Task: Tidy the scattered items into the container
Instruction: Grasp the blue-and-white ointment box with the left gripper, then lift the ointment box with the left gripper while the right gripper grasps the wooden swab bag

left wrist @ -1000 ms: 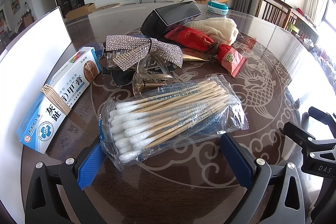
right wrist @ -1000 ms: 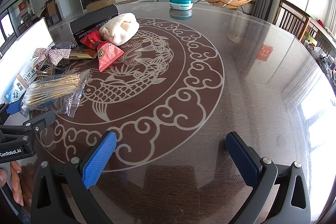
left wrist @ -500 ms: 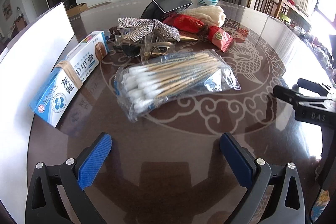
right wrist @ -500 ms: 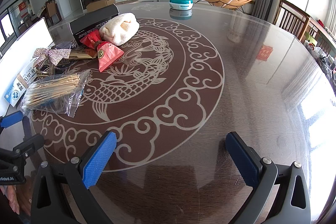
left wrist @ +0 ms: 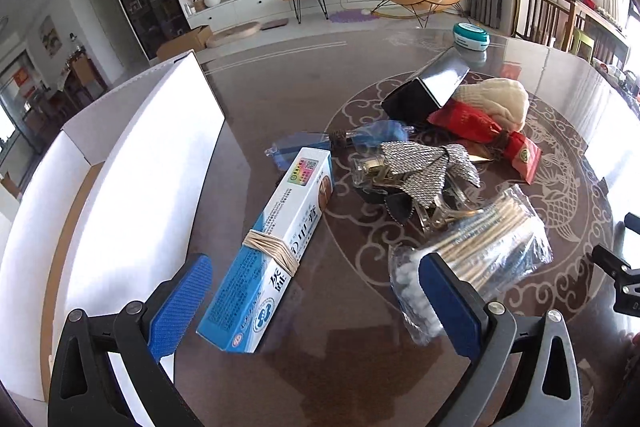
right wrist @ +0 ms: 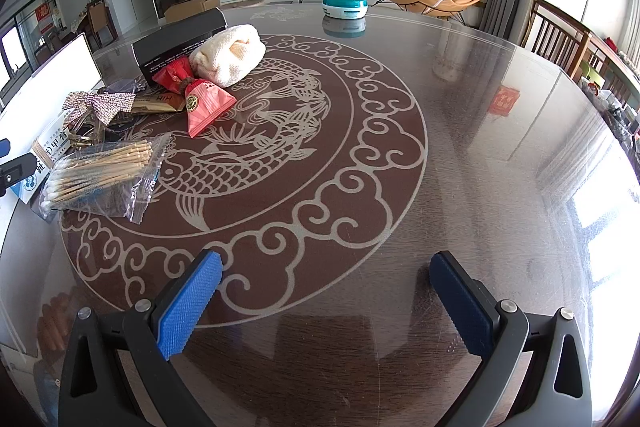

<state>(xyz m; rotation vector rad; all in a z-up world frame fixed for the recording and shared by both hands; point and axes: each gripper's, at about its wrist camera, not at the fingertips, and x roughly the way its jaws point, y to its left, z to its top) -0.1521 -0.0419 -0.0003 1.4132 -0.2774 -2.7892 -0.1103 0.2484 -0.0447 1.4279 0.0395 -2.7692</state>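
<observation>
Judging by how things lie, the tidying has barely begun: every scattered item sits out on the dark, glossy round worktop (right wrist: 480,147), and no item shows in what can be seen of the white cardboard container (left wrist: 132,163), which stands to the left of the left tongs (left wrist: 308,307).

Those left tongs are spread wide and hold nothing. Between their blue pads, just ahead, lies the long blue-and-white ointment box bound with rubber bands (left wrist: 276,247), its near end close to the left pad but apparently not touching it. Beside the right pad, partly behind it, sits the clear plastic bag of wooden cotton swabs (left wrist: 480,251). Farther ahead is the rest of the pile: a rhinestone-covered silver bow hair clip (left wrist: 424,167), a red foil packet (left wrist: 480,131), a cream knitted cloth (left wrist: 500,103) and a glossy black rectangular box (left wrist: 424,91).

The right tongs (right wrist: 324,307) are also wide open and empty, hovering over bare worktop, with the whole pile well off to their left. A teal round tin (right wrist: 345,5) stands alone far ahead of them.

The ointment box looks like the likeliest first pick, though that is only a judgement.
</observation>
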